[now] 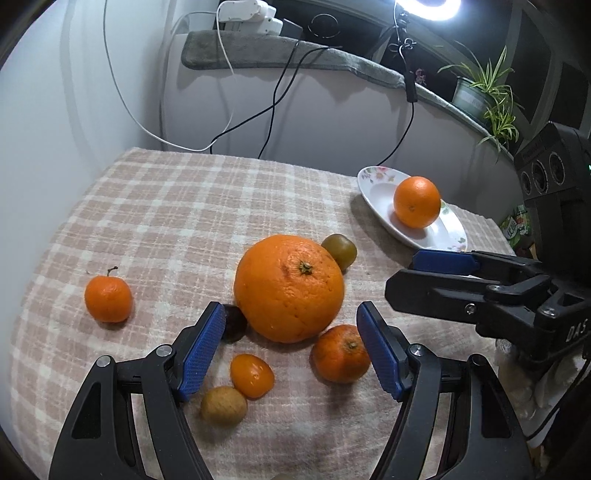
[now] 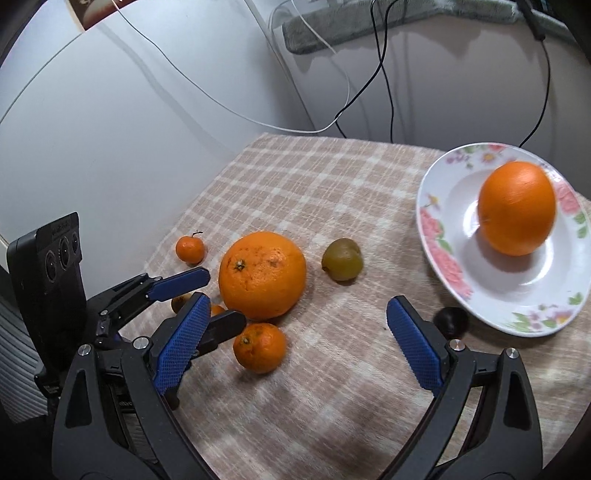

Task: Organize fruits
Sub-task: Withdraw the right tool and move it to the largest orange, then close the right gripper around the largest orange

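A large orange (image 1: 289,288) (image 2: 262,275) lies mid-table on the checked cloth. Around it lie a tangerine (image 1: 340,353) (image 2: 259,346), a stemmed mandarin (image 1: 108,298) (image 2: 189,249), a green-brown fruit (image 1: 340,251) (image 2: 342,258), a small orange fruit (image 1: 252,375), a tan fruit (image 1: 224,407) and a dark fruit (image 1: 233,323). Another dark fruit (image 2: 451,322) lies by the plate. A second orange (image 1: 416,201) (image 2: 516,208) sits on the floral plate (image 1: 373,186) (image 2: 443,236). My left gripper (image 1: 291,350) (image 2: 210,299) is open just before the large orange. My right gripper (image 2: 295,339) (image 1: 410,271) is open and empty.
The table's far edge meets a white wall with hanging cables (image 1: 273,107). A grey-padded ledge (image 1: 280,55) holds a potted plant (image 1: 476,96) and a ring light (image 1: 428,7).
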The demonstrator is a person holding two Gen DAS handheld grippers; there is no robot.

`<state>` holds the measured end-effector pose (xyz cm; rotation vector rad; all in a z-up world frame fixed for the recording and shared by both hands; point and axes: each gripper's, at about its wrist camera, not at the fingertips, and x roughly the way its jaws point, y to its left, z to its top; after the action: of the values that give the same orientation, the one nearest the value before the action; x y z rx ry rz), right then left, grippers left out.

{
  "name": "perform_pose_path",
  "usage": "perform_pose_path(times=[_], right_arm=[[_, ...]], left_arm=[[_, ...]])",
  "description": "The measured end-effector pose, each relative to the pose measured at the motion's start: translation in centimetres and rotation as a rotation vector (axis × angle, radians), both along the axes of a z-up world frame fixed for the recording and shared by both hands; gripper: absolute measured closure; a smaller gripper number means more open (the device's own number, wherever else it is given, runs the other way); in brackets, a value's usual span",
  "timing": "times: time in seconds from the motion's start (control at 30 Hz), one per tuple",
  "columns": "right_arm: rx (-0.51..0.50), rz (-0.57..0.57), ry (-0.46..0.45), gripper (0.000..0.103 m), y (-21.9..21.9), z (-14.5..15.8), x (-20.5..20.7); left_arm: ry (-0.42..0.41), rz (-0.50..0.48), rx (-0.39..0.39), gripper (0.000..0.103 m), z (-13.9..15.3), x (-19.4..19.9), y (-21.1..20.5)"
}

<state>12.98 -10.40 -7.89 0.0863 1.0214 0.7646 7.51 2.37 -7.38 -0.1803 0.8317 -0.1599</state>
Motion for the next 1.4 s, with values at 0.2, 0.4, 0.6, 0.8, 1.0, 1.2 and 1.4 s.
perform_pose_path(times=[0.2, 0.4, 0.6, 0.8, 1.0, 1.2, 1.4], right_arm=[[0.018, 0.025, 0.045, 0.005, 1.3, -1.0, 0.7], [0.051, 0.045, 0.093, 0.011, 2.4, -1.7, 1.5], [0.082, 0.068, 0.152, 0.025, 3.4, -2.6, 2.2], [0.097, 0.084, 0.18, 0.027, 4.1, -3.2, 2.5], [0.095, 0.086, 0.186, 0.03, 4.6, -3.3, 2.4], [0.099, 0.067, 0.171, 0.04, 3.8, -2.9, 2.3], [0.102, 0.058, 0.161, 0.042, 3.4, -2.5, 2.1]], left_arm=[[0.01, -0.011, 0.006, 0.031, -0.5, 0.7, -0.1], [0.007, -0.027, 0.018, 0.033, -0.5, 1.2, -0.2], [0.019, -0.047, 0.001, 0.037, -0.7, 1.9, 0.0], [0.023, -0.049, -0.017, 0.037, -0.8, 1.8, 0.2], [0.019, -0.045, -0.009, 0.037, -0.8, 1.8, 0.0], [0.008, -0.04, 0.005, 0.038, -0.6, 1.5, -0.2], [-0.009, -0.04, 0.025, 0.038, -0.3, 1.3, -0.7]])
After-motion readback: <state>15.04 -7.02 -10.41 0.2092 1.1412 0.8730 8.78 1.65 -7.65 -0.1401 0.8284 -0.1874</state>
